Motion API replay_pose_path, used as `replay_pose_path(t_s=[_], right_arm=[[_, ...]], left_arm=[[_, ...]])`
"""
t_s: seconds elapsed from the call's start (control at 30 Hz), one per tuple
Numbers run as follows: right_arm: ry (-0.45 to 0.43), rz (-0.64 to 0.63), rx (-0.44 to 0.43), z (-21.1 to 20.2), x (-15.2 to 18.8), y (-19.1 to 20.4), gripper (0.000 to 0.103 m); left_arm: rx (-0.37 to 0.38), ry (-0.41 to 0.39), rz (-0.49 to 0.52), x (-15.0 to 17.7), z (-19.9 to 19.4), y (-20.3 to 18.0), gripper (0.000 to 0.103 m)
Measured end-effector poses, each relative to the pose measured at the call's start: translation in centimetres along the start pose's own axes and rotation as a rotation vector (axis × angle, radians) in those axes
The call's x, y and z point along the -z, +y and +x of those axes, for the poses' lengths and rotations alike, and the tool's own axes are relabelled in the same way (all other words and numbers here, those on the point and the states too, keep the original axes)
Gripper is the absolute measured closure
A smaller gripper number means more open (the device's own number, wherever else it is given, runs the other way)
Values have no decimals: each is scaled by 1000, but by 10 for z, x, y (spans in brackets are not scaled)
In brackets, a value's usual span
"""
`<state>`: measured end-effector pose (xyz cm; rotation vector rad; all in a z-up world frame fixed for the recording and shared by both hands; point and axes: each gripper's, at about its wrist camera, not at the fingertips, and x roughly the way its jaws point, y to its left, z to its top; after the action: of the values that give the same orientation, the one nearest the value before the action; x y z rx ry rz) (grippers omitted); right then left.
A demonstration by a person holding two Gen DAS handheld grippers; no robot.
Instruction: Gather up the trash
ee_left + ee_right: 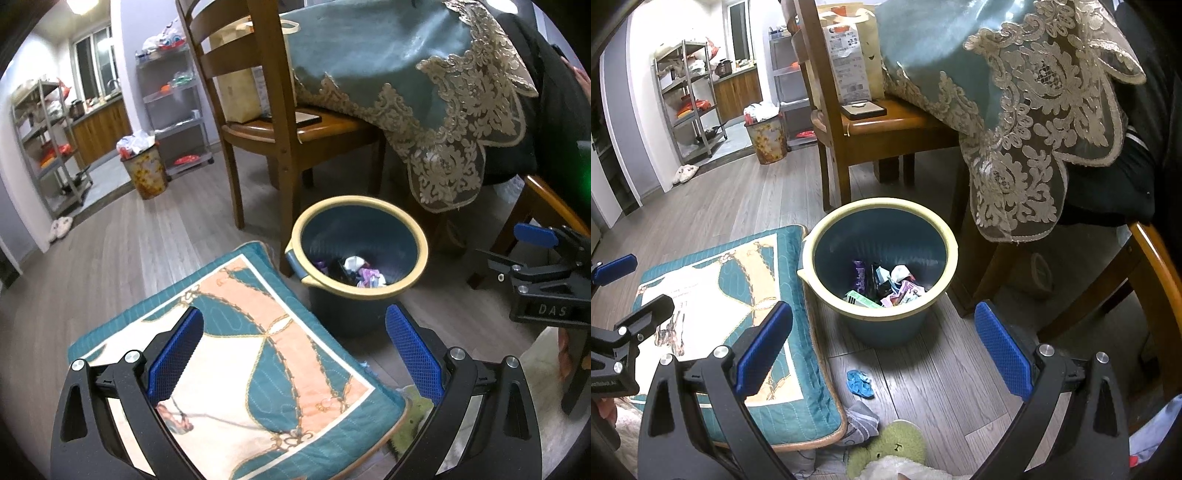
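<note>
A dark teal bin with a cream rim [421,254] [955,251] stands on the wood floor by the table. Several wrappers and crumpled papers [360,273] [886,284] lie in its bottom. A crumpled blue scrap [860,383] lies on the floor in front of the bin. My left gripper [295,350] is open and empty, held above a patterned teal cushion [240,354] left of the bin. My right gripper [884,347] is open and empty, above the floor just in front of the bin and the blue scrap. Each gripper shows at the edge of the other's view.
A wooden chair [273,122] with a paper bag [849,55] stands behind the bin. A lace-edged teal tablecloth [443,110] hangs at right. A green plush toy [894,450] and grey cloth [862,419] lie near the cushion. A second full bin [144,170] and metal shelves [48,147] stand far left.
</note>
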<state>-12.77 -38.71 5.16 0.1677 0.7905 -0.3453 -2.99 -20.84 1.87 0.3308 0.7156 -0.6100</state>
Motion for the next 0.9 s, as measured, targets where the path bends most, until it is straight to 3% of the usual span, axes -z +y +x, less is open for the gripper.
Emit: replay_pose_path(t_s=[0.9], right_arm=[[6, 22, 6, -1, -1, -5, 6]], left_arm=[[36, -9, -13, -4, -5, 5, 5]])
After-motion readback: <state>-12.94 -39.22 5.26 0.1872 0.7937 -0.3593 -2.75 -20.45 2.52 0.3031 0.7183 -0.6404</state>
